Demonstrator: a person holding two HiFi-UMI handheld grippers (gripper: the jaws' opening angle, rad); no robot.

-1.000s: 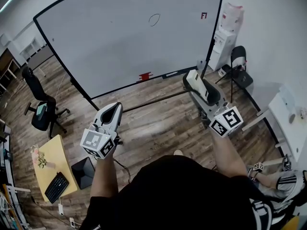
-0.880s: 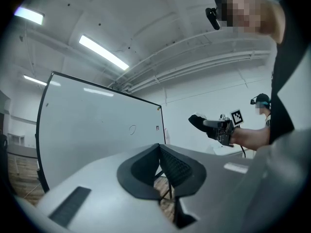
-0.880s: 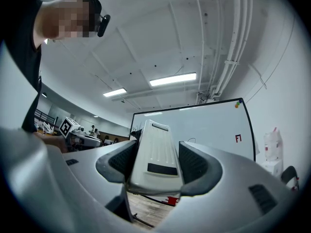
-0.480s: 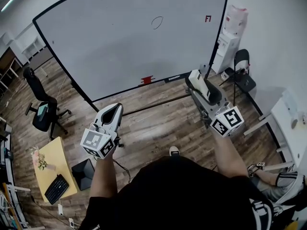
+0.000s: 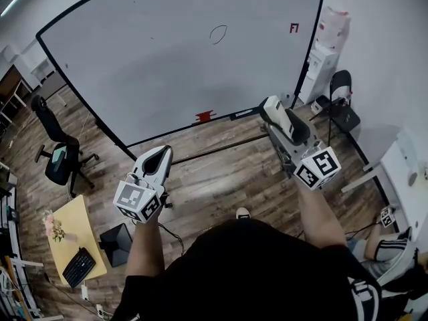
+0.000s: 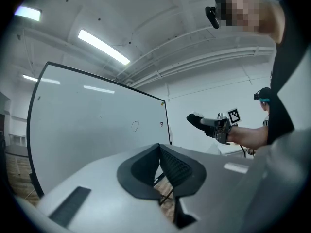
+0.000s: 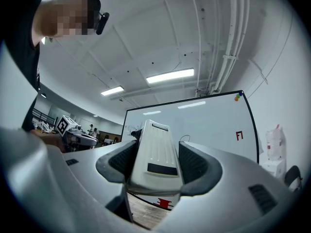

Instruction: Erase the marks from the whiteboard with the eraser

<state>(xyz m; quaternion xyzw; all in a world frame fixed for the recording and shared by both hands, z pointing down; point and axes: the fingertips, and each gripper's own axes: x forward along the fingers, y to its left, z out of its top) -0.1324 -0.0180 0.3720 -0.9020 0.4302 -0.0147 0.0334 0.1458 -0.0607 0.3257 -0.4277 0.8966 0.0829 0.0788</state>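
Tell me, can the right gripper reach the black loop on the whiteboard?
Probably not yet: the right gripper, shut on the eraser, hangs short of the whiteboard, with the black loop higher up. Nothing blocks the way.

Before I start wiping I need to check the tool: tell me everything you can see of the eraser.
The eraser is a long, pale grey block, plastic by its look, with a faintly ridged top and a dark rectangular patch near its rear. Its long sides are clamped between the dark pads of the right gripper, and its front end projects past them towards the whiteboard. It is in the air, apart from the board; only the pads touch it.
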